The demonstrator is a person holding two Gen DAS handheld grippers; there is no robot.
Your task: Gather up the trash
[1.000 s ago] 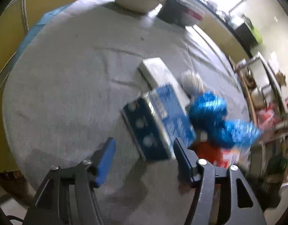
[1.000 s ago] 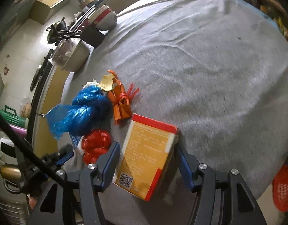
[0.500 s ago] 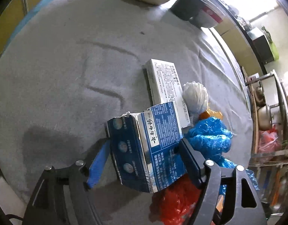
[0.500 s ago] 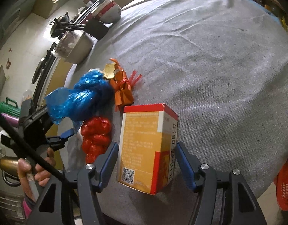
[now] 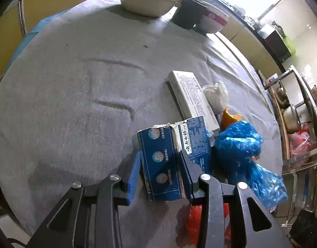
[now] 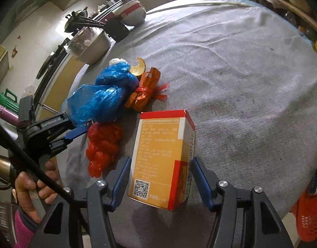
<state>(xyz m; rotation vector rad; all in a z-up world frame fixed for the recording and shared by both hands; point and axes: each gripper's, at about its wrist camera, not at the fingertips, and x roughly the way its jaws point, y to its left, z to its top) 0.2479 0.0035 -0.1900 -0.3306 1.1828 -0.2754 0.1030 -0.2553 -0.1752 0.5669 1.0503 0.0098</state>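
While the left gripper (image 5: 161, 169) sits low at the centre of its own view, its jaws have just been closing and now pinch the dark blue carton (image 5: 164, 165), blue pads flat against both sides. The carton stands torn-topped on the grey tablecloth (image 5: 75, 103), touching a white flat box (image 5: 191, 95) behind it. A crumpled blue plastic bag (image 5: 241, 148) lies just to the right; a red bag (image 5: 197, 223) shows at lower right, partly hidden by the gripper frame. In the right wrist view, the right gripper (image 6: 160, 177) straddles the yellow-and-red box (image 6: 162, 157) at lower centre; its jaws have just been closing, the left pad close against the box, a gap showing at the right pad, so no grip. A hand (image 6: 34, 188) shows at lower left.
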